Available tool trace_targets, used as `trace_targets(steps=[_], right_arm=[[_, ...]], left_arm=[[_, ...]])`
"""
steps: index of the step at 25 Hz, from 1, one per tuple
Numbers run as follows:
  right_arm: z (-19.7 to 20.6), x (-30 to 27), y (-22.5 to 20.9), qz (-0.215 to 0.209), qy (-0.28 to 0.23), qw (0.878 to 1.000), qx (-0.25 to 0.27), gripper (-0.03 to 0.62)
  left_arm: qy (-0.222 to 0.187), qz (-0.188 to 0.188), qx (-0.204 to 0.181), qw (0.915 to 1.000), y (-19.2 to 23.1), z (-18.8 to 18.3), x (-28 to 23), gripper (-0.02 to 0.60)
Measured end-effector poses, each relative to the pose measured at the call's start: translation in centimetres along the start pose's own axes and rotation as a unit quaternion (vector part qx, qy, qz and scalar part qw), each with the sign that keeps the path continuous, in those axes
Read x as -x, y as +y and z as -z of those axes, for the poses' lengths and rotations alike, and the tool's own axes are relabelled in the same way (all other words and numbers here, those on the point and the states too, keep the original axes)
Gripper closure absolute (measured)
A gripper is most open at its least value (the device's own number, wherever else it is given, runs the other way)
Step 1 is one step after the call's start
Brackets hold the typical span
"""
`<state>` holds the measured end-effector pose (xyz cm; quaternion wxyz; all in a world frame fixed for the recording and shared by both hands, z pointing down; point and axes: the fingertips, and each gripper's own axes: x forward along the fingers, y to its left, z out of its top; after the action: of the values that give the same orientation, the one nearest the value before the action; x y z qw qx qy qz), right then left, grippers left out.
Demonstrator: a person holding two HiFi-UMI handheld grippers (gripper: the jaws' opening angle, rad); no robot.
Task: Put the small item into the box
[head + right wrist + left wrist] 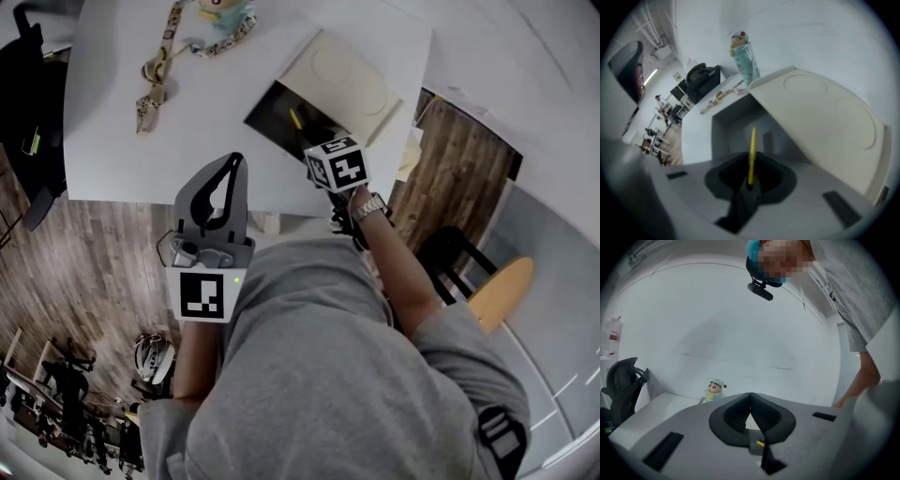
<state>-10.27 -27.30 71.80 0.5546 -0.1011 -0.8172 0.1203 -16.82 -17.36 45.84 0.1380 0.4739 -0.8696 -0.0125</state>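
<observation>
A thin yellow stick (752, 154) stands upright between the jaws of my right gripper (749, 186), which is shut on its lower end. In the head view the right gripper (309, 141) holds the stick (295, 119) over the dark inside of the open box (277, 112) on the white table. The box's cream lid (825, 117) leans back to the right of its grey inside (733, 122). My left gripper (234, 161) hovers at the table's near edge, left of the box, shut with nothing in it. Its tips (750, 395) meet.
A cartoon figurine (714, 388) and a beaded lanyard (155, 70) lie at the table's far left (122, 141). A black office chair (28, 103) stands left of the table, a wooden stool (502, 286) at the right. A helmet (153, 358) lies on the floor.
</observation>
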Motion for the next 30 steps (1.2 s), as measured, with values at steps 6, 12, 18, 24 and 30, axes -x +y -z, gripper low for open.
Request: trace_targets(steps=[6, 12, 18, 24, 30], right_arm=[[0.1, -1.1, -0.5, 0.006, 0.007, 1.0, 0.0, 0.526], [0.1, -1.4, -0.5, 0.002, 0.012, 1.0, -0.008, 0.526], [0.5, -1.5, -0.3, -0.005, 0.018, 1.0, -0.015, 0.526], [0.3, -0.8, -0.1, -0.003, 0.006, 0.999, -0.036, 0.49], [-0.2, 0.7, -0.5, 0.02, -0.014, 0.999, -0.04, 0.488]], left_arm=[[0.007, -0.009, 0.002, 0.9999, 0.5, 0.5, 0.2, 0.549], [0.003, -0.011, 0.004, 0.9999, 0.7, 0.3, 0.4, 0.549], [0.007, -0.008, 0.004, 0.9999, 0.8, 0.5, 0.7, 0.549], [0.002, 0.002, 0.0, 1.0, 0.4, 0.2, 1.0, 0.549], [-0.005, 0.02, -0.009, 0.9998, 0.0, -0.3, 1.3, 0.549]])
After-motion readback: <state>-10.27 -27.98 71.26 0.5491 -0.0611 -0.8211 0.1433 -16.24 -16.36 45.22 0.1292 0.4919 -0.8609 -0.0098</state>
